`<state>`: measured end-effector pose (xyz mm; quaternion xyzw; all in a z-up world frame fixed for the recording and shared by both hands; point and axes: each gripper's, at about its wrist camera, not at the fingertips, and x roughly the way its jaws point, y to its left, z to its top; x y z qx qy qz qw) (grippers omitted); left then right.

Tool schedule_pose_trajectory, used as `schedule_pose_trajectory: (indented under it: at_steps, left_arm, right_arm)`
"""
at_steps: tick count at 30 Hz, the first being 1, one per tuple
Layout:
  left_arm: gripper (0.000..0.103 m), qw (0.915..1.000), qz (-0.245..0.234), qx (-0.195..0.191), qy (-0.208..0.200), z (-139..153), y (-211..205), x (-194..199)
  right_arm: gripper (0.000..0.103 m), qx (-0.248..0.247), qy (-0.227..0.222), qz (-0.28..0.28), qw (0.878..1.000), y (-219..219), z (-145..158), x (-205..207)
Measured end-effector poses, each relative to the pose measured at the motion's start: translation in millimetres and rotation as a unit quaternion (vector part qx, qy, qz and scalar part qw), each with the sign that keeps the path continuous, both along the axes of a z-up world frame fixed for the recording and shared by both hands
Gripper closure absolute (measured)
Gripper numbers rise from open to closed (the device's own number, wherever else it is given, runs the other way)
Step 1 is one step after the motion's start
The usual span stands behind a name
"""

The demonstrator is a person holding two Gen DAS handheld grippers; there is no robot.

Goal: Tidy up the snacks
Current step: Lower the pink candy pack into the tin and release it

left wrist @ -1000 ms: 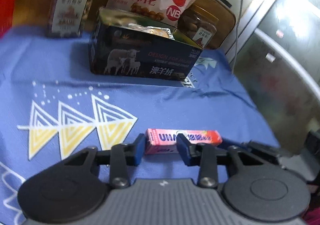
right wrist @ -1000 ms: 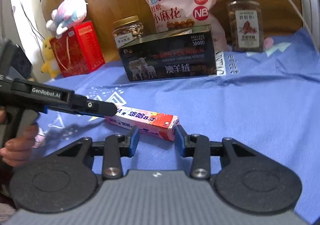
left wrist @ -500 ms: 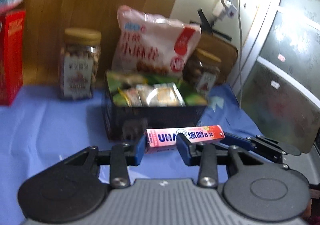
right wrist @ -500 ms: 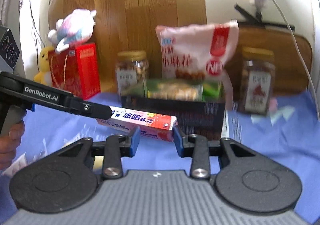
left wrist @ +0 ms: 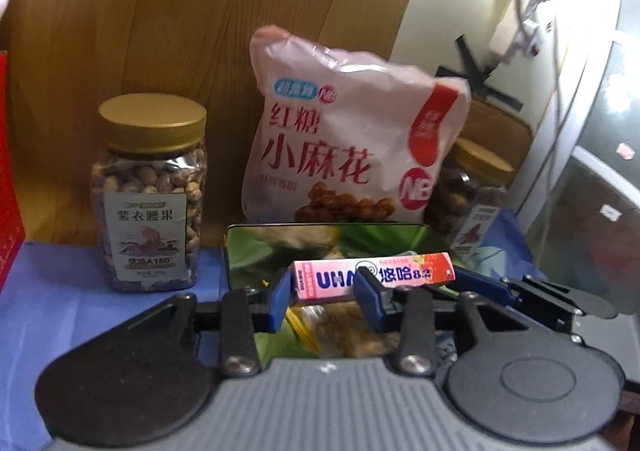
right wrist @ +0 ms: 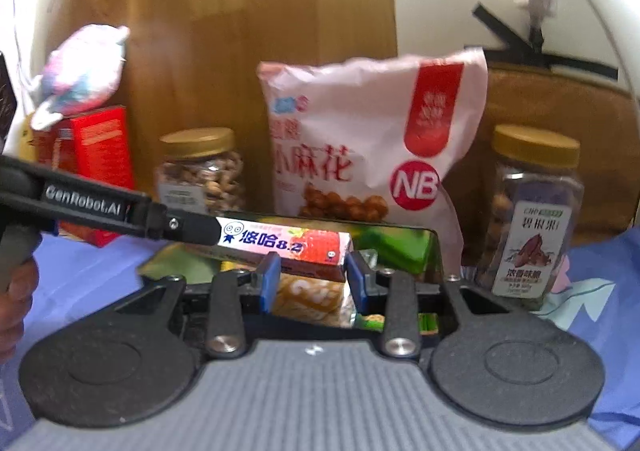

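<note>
A long pink UHA candy box (left wrist: 404,274) is held level between both grippers. My left gripper (left wrist: 322,293) is shut on its left end and my right gripper (right wrist: 312,277) is shut on its strawberry-printed right end (right wrist: 316,247). The box hangs just above the open dark tin (left wrist: 248,251), which holds several wrapped snacks (right wrist: 308,297). The tin's mirrored inner wall (right wrist: 400,247) shows behind the box. The left gripper's arm (right wrist: 100,207) crosses the right wrist view from the left.
Behind the tin stand a pink-white snack bag (left wrist: 352,147), a gold-lidded nut jar at left (left wrist: 150,191) and another at right (right wrist: 532,211). A red box (right wrist: 100,155) with a plush toy (right wrist: 80,67) stands far left. Blue cloth (left wrist: 60,311) covers the table.
Both grippers have lifted the candy box off the blue cloth and carried it forward until it hangs over the open tin. The grip on it is unchanged.
</note>
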<state>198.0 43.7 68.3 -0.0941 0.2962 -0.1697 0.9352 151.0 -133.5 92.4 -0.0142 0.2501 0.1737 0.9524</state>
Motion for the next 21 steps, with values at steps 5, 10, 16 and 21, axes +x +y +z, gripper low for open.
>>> schedule_pose_trajectory:
  at_steps: [5,10,16,21]
  left_arm:
    - [0.062,0.9997,0.023,0.007,0.01,-13.3,-2.9,21.8]
    - [0.062,0.9993,0.035,0.009,0.0,-9.6,0.9,17.1]
    - [0.062,0.9987,0.048,-0.014,-0.013,3.2,12.9,-11.8]
    - [0.061,0.9988,0.044,-0.013,-0.019,4.3,14.9,-49.1]
  right_arm:
    - [0.061,-0.024,0.008,0.0,1.0,7.4,-13.8,21.1]
    - [0.062,-0.004,-0.002,-0.002,1.0,5.1,-11.5,19.6]
    - [0.062,0.025,-0.009,-0.013,1.0,-4.7,-3.1,-1.1]
    - [0.062,0.05,-0.013,-0.029,0.998,-15.3,0.8,-35.4]
